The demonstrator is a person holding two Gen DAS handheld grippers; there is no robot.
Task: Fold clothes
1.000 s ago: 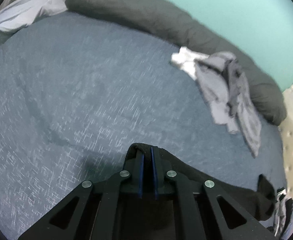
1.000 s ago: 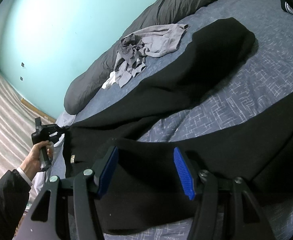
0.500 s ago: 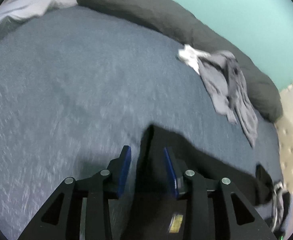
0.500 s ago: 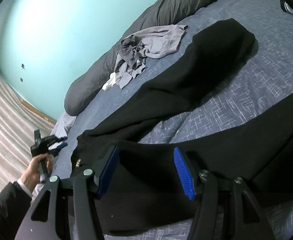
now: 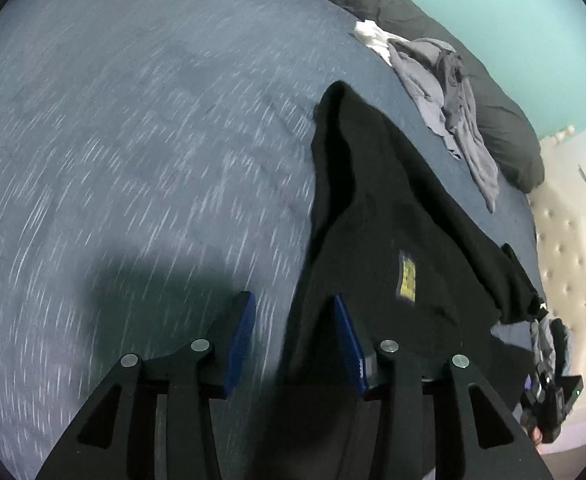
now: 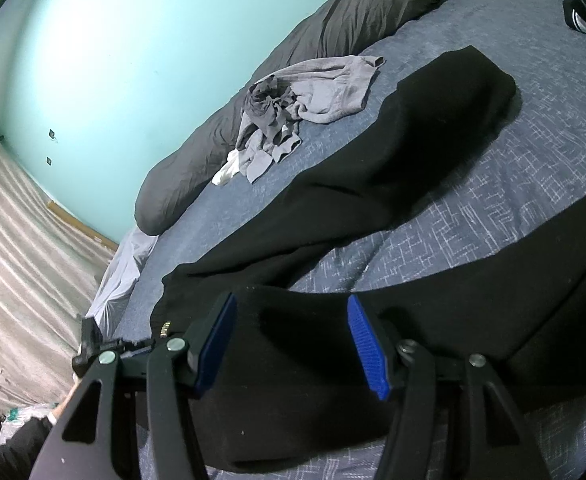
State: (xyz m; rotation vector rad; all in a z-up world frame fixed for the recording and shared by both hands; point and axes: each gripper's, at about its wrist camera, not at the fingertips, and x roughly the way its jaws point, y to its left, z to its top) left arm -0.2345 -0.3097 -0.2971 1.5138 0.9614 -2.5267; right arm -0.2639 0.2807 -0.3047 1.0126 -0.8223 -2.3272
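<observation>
Nearest to us, our left gripper has its jaws opening over the bedspread, its blue pads clear of cloth, with the near edge of the black garment lying just inside the right-hand pad and not pinched. Our right gripper stands spread above a fold of that same garment, pads apart and pressing on nothing that we can see. We count one black garment, stretched from near to far across the bed, one end reaching far right. To its left the bedspread lies bare and wide, the most open room we have; between its two dark stretches a wedge of bedspread shows. Farther off, we see one crumpled grey garment with one small white piece at its left end, both near the bed's far edge. Behind them runs one long dark bolster along the teal wall. At far right stands a tufted headboard.
</observation>
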